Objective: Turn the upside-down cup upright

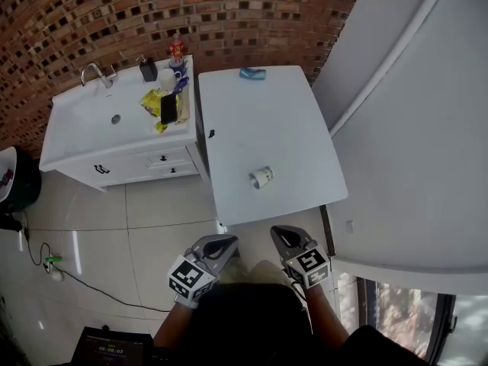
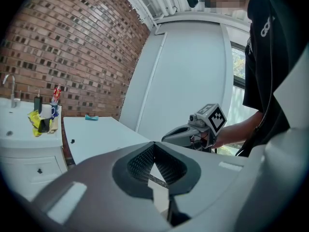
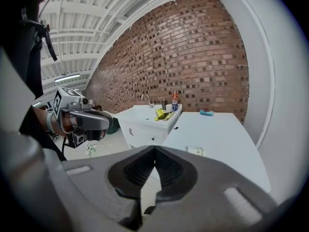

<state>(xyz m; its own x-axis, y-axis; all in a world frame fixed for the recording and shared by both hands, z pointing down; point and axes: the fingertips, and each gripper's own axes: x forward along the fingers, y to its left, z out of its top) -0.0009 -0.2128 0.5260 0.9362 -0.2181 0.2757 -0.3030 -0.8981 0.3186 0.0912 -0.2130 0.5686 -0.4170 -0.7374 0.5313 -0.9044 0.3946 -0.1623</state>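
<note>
Closest in, the left gripper (image 1: pixel 219 244) and the right gripper (image 1: pixel 286 237) are held side by side above the tiled floor (image 1: pixel 152 227), short of the table's near edge. Each gripper's own view shows its jaws pressed together with nothing between them. The only print on them is the black-and-white square patterns on the marker cubes (image 1: pixel 309 264). Low at the left, a dark screen (image 1: pixel 110 349) shows pale digits, too small to read.

Just beyond the grippers stands the white table (image 1: pixel 267 120). The cup (image 1: pixel 261 177) sits near its front edge, well apart from both grippers. It is pale and seems to lie on its side rather than on its rim, though it is small in every view. No marking can be read on it. Farther along the table are a small dark speck (image 1: pixel 211 134) by the left edge and a teal object (image 1: pixel 252 73) at the far end.

Left of the table is a white sink cabinet (image 1: pixel 84 139) with a faucet (image 1: pixel 95 73), a yellow packet (image 1: pixel 155 100), a white mug (image 1: pixel 168 78) and a red bottle (image 1: pixel 176 48). Their labels are illegible. Behind everything runs a brick wall (image 1: pixel 229 14).
</note>
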